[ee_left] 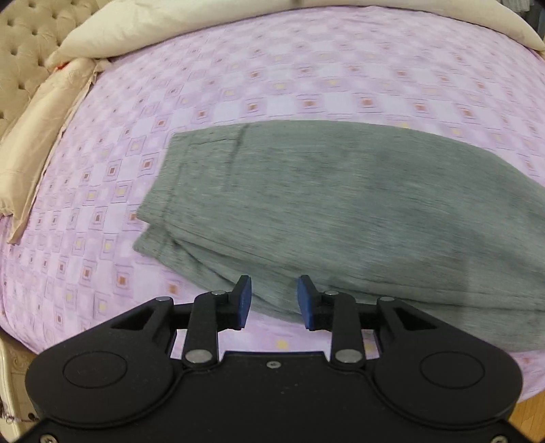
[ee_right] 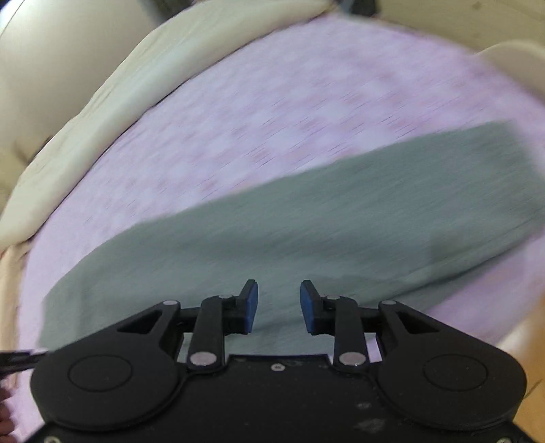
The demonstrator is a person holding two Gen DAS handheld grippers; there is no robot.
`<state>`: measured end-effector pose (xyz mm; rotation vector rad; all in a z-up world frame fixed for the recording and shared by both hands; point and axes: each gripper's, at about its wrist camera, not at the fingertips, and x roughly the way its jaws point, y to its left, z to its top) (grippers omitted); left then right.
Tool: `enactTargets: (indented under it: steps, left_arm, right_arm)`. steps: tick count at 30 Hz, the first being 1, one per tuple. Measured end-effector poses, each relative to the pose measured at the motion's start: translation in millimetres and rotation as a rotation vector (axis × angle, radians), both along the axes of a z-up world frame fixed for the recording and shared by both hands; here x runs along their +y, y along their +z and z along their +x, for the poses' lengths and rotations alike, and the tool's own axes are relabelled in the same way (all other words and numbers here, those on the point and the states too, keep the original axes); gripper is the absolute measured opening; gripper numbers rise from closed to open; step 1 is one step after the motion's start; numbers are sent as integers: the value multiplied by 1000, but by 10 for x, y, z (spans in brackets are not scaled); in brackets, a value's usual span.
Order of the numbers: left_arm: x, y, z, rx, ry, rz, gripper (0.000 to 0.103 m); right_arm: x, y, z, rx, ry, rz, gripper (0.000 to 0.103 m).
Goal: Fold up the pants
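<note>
beside the grey pants (ee_left: 340, 204), cream pillows (ee_left: 143, 30) on lilac bedspread (ee_left: 306, 68)

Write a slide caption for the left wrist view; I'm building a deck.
Open left tool above folded grey pants on a lilac checked bedspread.

Pants (ee_left: 340, 204): heathered grey. Bedsheet (ee_left: 272, 68): lilac, checked, small orange and yellow squares. Pillows (ee_left: 136, 30): apparently cream.

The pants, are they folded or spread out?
Folded: the pants lie as one long strip, with two layered edges at the end.
</note>
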<state>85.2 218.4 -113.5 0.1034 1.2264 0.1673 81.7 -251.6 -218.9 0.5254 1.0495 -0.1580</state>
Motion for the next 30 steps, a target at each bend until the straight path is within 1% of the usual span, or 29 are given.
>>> enactTargets:
  steps: [3,5,7,9,10,11,14,16,18,19,21,23,26,28,29,30]
  left_arm:
    - [246,-91,126,25,-42,-16,41]
    - [377,-122,177,35,-80,-8,41]
    - [500,-143,215,38,-134,-11,41]
    - [602,-161,217,39,-203,-10,41]
    - [635,-172,216,41,-239,-4,41]
    - [666,-189,207,45,-274,6,41]
    - [733,-223,182,57,-355,26,41]
    - [751,-224,174,56,-398,34,41]
    - [748,-242,172,55,-429,35,41]
    - [754,-248,174,55,-438,31,41]
    - [748,-255,169,62,-445,1,41]
    - [756,-259,168,75,-427,-65,41]
    - [772,-286,185,87,-375,-159,41]
    - [737,-304,178,75,-361,-176,42]
    - [706,-304,169,70,-368,-185,47]
    - [683,-301,162,68,-379,-206,47]
  right_arm:
    - [567,-161,140,42,-2,80,30]
    - [859,-282,217,61,-16,108,30]
    - [1132,-418,262,98,-55,131,31]
    - [1281,-553,279,140,-134,151,31]
    - [1339,-607,264,154,-165,159,33]
    - [1386,-652,266,161,-199,170,33]
    - [1514,-665,233,127,-265,182,34]
    - [1563,-702,298,110,-302,187,35]
    - [1586,-736,347,116,-364,200,35]
    - [1600,-733,377,105,-376,209,28]
    - [1666,-639,453,95,-356,172,6]
    - [1701,-488,487,56,-329,140,6]
    - [1763,-249,494,18,-291,109,6]
    - [1761,-143,483,12,-290,108,6]
    - [1732,-97,456,10,-292,109,6]
    - [1718,-59,444,8,-291,105,6]
